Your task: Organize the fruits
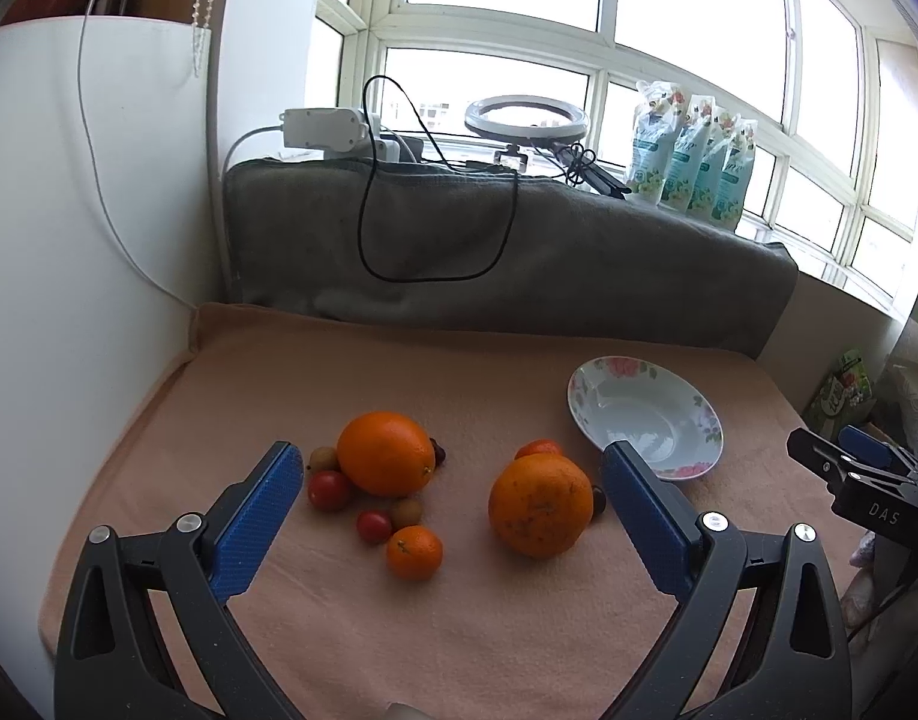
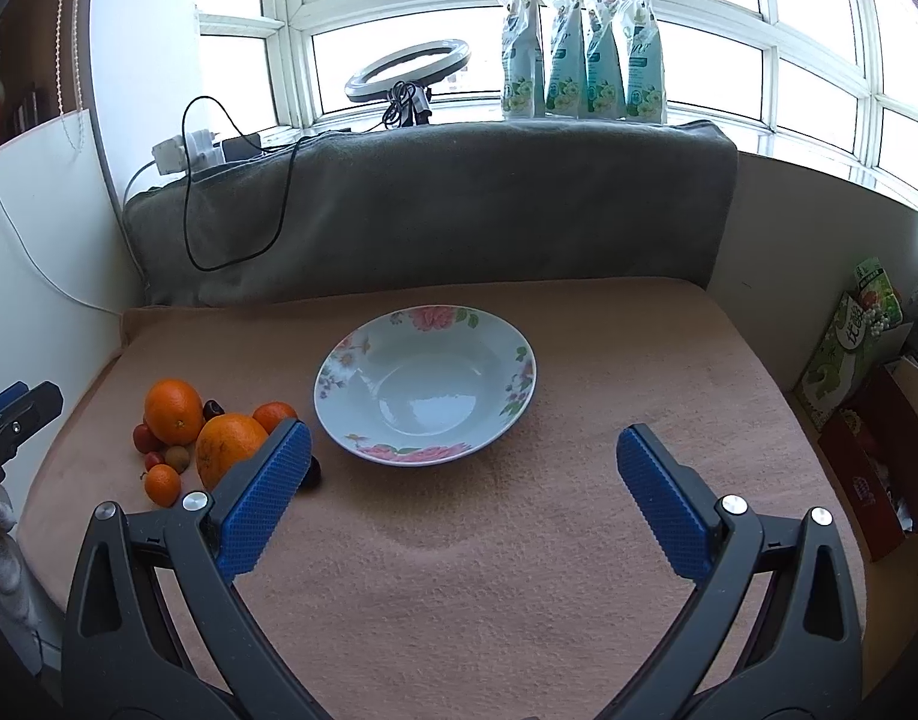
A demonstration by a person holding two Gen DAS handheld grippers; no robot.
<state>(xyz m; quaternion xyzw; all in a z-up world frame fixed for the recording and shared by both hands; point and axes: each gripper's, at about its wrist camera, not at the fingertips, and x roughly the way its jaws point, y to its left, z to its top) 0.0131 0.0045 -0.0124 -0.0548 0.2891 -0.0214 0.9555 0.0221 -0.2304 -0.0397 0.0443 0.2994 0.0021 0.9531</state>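
Fruit lies on a peach cloth. In the left wrist view a big orange (image 1: 386, 453) sits left, a second big orange (image 1: 540, 505) right, a small mandarin (image 1: 414, 552) in front, with cherry tomatoes (image 1: 329, 489) and small brown fruits (image 1: 406, 511) between. A floral white bowl (image 1: 645, 417) stands empty at the right. My left gripper (image 1: 453, 483) is open above the fruit. In the right wrist view the bowl (image 2: 426, 384) is ahead, the fruit pile (image 2: 174, 411) at left. My right gripper (image 2: 462, 459) is open and empty in front of the bowl.
A grey padded backrest (image 2: 429, 204) with a black cable (image 2: 231, 192) bounds the far side. A ring light (image 2: 408, 69) and pouches (image 2: 582, 48) stand on the windowsill. A white wall (image 1: 87, 240) is at left, boxes (image 2: 861, 360) at right.
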